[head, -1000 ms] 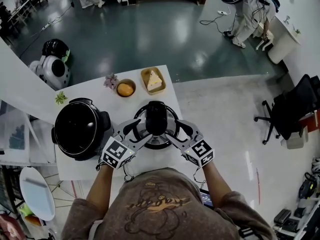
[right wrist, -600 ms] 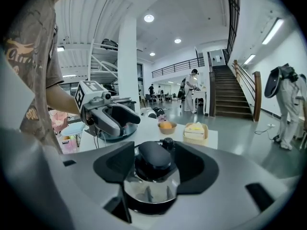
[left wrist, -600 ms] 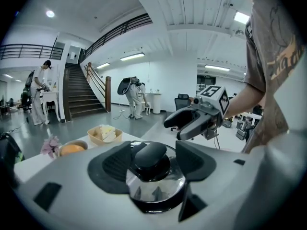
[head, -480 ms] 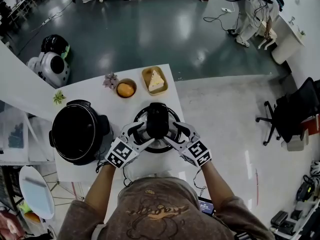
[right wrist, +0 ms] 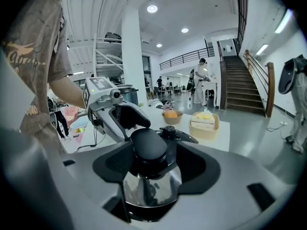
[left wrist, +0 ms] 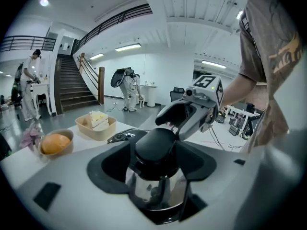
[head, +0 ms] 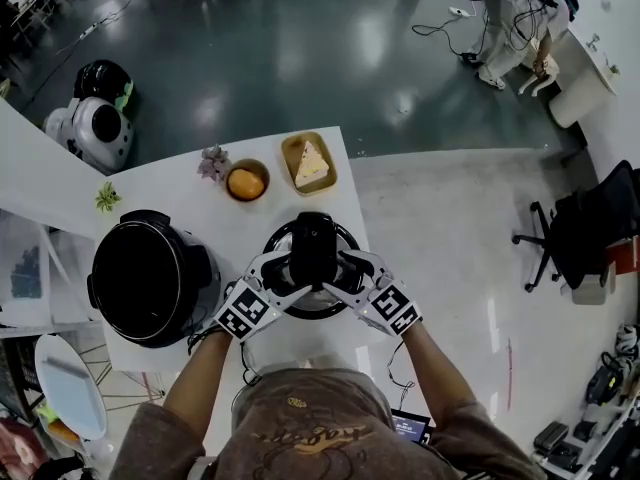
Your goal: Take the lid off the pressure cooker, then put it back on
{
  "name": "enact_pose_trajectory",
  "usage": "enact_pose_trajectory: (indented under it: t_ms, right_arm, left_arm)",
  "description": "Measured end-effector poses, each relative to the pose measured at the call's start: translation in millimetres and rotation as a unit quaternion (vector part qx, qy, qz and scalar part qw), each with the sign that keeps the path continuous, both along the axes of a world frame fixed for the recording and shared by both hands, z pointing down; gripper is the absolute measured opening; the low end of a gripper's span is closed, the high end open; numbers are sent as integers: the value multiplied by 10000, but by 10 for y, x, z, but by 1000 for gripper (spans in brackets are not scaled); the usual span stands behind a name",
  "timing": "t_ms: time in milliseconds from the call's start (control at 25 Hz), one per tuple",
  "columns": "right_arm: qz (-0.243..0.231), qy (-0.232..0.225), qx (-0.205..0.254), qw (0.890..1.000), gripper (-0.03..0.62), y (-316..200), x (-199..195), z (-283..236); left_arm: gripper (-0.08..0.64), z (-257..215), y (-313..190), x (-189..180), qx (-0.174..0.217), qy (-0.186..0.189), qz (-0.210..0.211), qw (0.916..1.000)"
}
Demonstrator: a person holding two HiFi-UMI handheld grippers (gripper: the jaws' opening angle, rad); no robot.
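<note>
Lid knob (left wrist: 154,144) sits clamped between jaws of left claw (left wrist: 156,153).

The pressure cooker (head: 150,280) stands upright and open near the left edge of the white table (head: 270,213), a round black pot with a dark, empty-looking inside and a stubby handle on its side. Its lid (head: 338,300) is off, sitting level at the cooker's 3 o'clock, just beside it. The lid is polished steel with a tall black knob (left wrist: 154,145) at its centre (mirror-bright under the knob), and a small black valve fitting (right wrist: 169,131) at its far edge. Whether it rests on the table cannot be told.
</note>
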State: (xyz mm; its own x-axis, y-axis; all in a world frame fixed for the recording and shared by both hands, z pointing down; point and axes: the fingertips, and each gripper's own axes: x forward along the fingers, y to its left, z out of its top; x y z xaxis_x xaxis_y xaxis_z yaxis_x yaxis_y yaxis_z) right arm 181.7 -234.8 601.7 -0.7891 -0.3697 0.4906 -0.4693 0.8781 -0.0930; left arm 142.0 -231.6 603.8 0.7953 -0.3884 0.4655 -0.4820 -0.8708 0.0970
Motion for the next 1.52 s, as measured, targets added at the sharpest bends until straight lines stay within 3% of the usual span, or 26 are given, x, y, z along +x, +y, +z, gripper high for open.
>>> enact_pose_trajectory:
  t_ms: [720, 1080, 1200, 1520]
  right_arm:
    - [-580, -207, -459, 9970, 261, 33, -136, 187]
    - [-639, -161, -442, 9968, 255, 30, -114, 144]
    - [-644, -202, -459, 9967, 256, 40, -107, 39]
    - [-603, -440, -396, 9964, 256, 51, -27, -518]
  left_arm:
    - [270, 169, -9, 96, -286, 134, 508, 9982]
    - [272, 140, -15, 108, -452, 75, 466, 9979]
    - [272, 33, -4, 114, -506, 142, 436, 9977]
    - [272, -549, 7, 184, -177, 200, 397, 9989]
